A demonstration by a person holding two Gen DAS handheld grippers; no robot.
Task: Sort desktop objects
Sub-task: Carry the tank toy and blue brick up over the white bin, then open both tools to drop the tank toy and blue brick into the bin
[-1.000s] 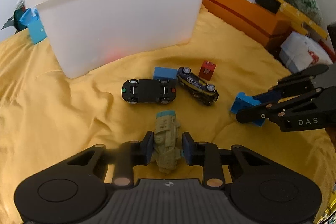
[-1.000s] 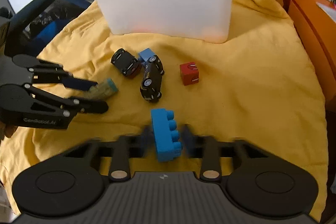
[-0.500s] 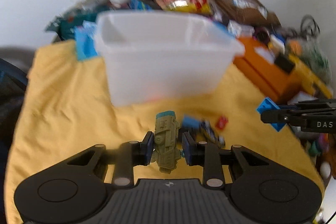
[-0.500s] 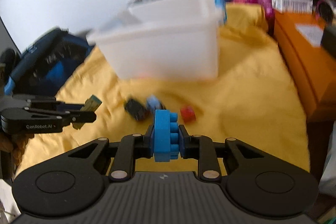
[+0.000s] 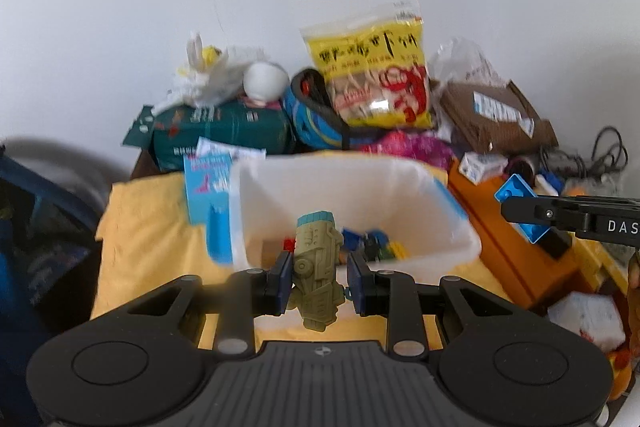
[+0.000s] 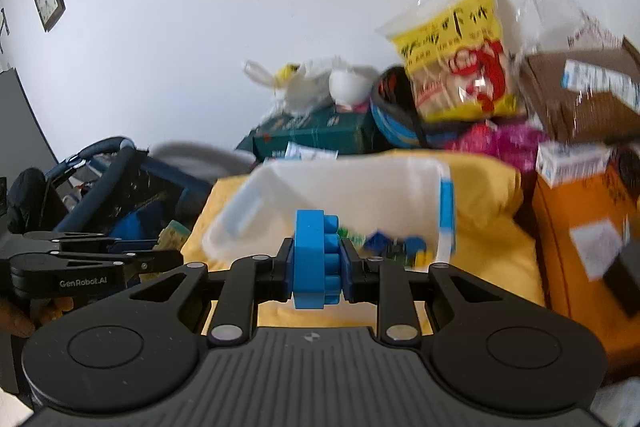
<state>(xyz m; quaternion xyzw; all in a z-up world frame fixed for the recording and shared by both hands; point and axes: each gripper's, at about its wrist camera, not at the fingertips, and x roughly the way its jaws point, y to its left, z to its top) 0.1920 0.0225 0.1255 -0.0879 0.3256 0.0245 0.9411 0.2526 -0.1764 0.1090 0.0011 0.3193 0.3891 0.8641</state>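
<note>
Left to right, as seen across both wrist views:

The left gripper [image 5: 319,281] has its jaws clamped on an olive-green toy vehicle [image 5: 318,277], which stands roughly upright between the pads with its light-blue end uppermost. The toy is held in the air in front of the white plastic bin [image 5: 460,227].

The bin sits on a yellow cloth [image 5: 152,223] and contains several small toys (blue, red, yellow and green pieces; blur prevents closer identification).

The right gripper [image 6: 316,261] has its jaws clamped on a blue building block [image 6: 310,259], studs facing right. The block is also in the air, in front of the bin's open top.

Behind the bin, a yellow snack bag [image 5: 372,75] stands against the white wall. An orange box [image 5: 516,251] lies right of the bin.
</note>
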